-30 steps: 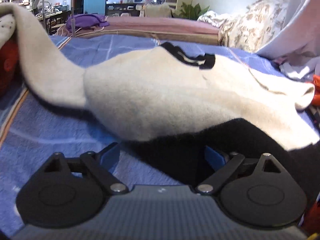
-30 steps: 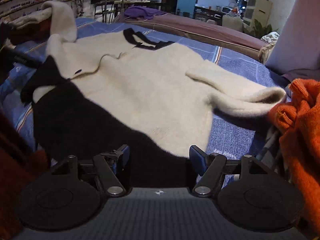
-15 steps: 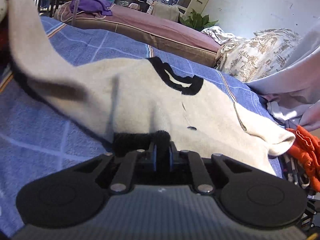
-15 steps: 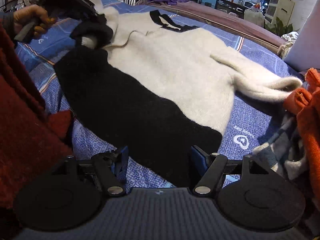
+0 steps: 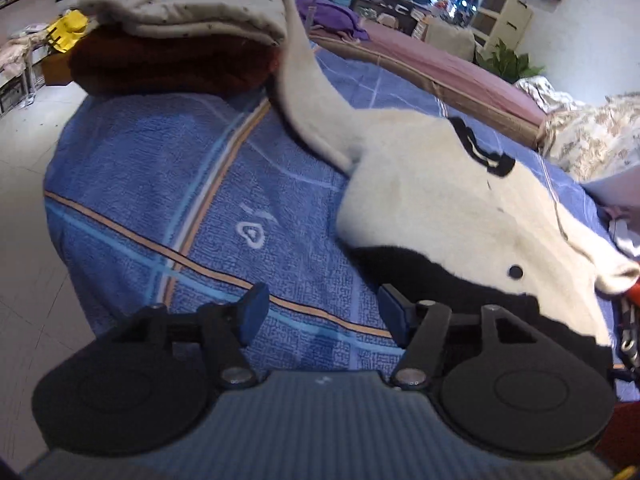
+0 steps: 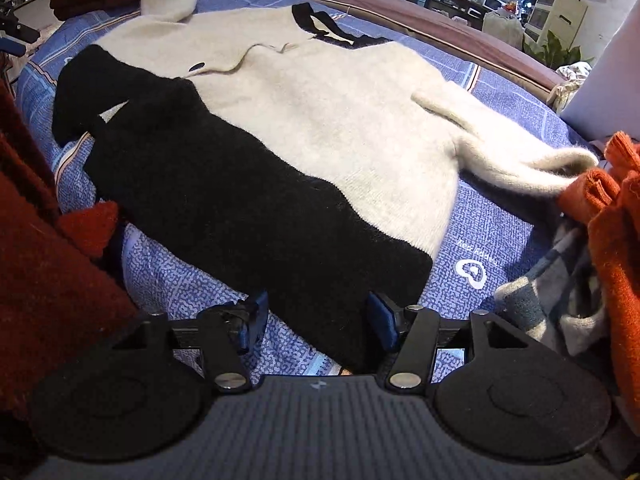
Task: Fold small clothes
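Sweater spread flat, both sets of fingers empty before the first fold.

My left gripper [image 5: 320,312] stood wide apart over the blue bedspread [image 5: 160,184], holding nothing, the cream-and-black sweater [image 5: 440,208] just right of it in that frame. My right gripper [image 6: 316,318] was equally spread and empty, the black hem [image 6: 240,208] lying between its fingers at lower centre. I judged the next move was closing on that hem; one sleeve [image 5: 304,80] trailed upper left onto a folded stack [image 5: 172,44].
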A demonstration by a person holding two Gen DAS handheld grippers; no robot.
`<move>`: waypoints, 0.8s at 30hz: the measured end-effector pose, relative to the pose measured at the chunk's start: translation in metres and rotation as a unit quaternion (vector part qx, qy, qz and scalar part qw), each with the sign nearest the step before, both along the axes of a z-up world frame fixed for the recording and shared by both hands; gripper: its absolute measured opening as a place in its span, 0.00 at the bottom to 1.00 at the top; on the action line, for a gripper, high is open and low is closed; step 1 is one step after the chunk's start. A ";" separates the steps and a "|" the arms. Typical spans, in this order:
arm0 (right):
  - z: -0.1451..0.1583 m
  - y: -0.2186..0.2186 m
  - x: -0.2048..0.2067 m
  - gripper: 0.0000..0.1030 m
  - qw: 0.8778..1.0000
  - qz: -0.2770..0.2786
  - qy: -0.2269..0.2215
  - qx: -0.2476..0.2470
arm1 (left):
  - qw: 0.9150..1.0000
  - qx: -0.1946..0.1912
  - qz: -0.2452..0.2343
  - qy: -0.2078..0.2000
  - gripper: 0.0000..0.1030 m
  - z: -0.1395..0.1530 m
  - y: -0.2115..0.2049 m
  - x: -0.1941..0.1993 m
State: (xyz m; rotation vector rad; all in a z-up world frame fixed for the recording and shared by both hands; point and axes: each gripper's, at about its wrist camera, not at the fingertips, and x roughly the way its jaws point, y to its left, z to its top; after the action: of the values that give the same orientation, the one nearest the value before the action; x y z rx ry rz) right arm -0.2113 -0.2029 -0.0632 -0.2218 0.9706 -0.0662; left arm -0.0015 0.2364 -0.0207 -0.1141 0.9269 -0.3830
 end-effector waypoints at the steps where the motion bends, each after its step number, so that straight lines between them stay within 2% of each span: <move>1: 0.000 0.002 -0.001 0.89 1.000 0.005 0.001 -0.011 | 1.000 0.006 -0.013 0.009 0.58 -0.007 -0.009 0.003; 4: 0.006 0.005 -0.011 0.84 0.999 0.007 -0.007 -0.046 | 0.998 0.022 -0.060 0.027 0.59 -0.024 -0.037 0.000; 6: 0.008 0.005 -0.017 0.65 0.998 0.003 -0.010 -0.058 | 0.996 0.031 -0.084 0.024 0.60 -0.027 -0.051 -0.006; 8: 0.006 0.004 -0.021 0.56 0.998 0.002 -0.008 -0.068 | 0.994 0.054 -0.096 0.020 0.63 -0.030 -0.058 -0.013; 11: 0.003 0.005 -0.023 0.58 0.997 0.019 -0.001 -0.080 | 0.993 0.065 -0.094 0.020 0.68 -0.033 -0.055 -0.024; 13: 0.005 0.007 -0.027 0.59 0.995 0.032 -0.004 -0.090 | 0.995 0.058 -0.079 0.027 0.71 -0.034 -0.048 -0.028; 14: 0.005 0.008 -0.029 0.65 0.995 0.042 0.001 -0.095 | 0.996 0.051 -0.070 0.029 0.73 -0.034 -0.043 -0.029; 17: -0.003 0.015 -0.037 0.65 0.987 0.091 0.013 -0.135 | 0.997 0.042 -0.051 0.039 0.76 -0.039 -0.037 -0.028; 19: -0.006 0.020 -0.037 0.64 0.981 0.104 -0.005 -0.167 | 0.997 0.038 -0.048 0.044 0.76 -0.040 -0.040 -0.024; 21: -0.002 0.020 -0.028 0.62 0.983 0.103 -0.009 -0.153 | 0.997 0.038 -0.055 0.041 0.76 -0.037 -0.047 -0.021; 23: 0.003 0.024 -0.023 0.53 0.983 0.099 -0.029 -0.151 | 0.996 0.043 -0.069 0.034 0.76 -0.033 -0.055 -0.021; 24: 0.005 0.025 -0.022 0.53 0.983 0.099 -0.034 -0.148 | 0.995 0.047 -0.077 0.031 0.76 -0.031 -0.058 -0.021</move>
State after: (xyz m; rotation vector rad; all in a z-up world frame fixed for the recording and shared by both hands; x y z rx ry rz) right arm -0.2336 -0.1782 -0.0579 -0.5855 0.8633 -0.0361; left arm -0.0225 0.1781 -0.0514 0.0326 1.0167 -0.4791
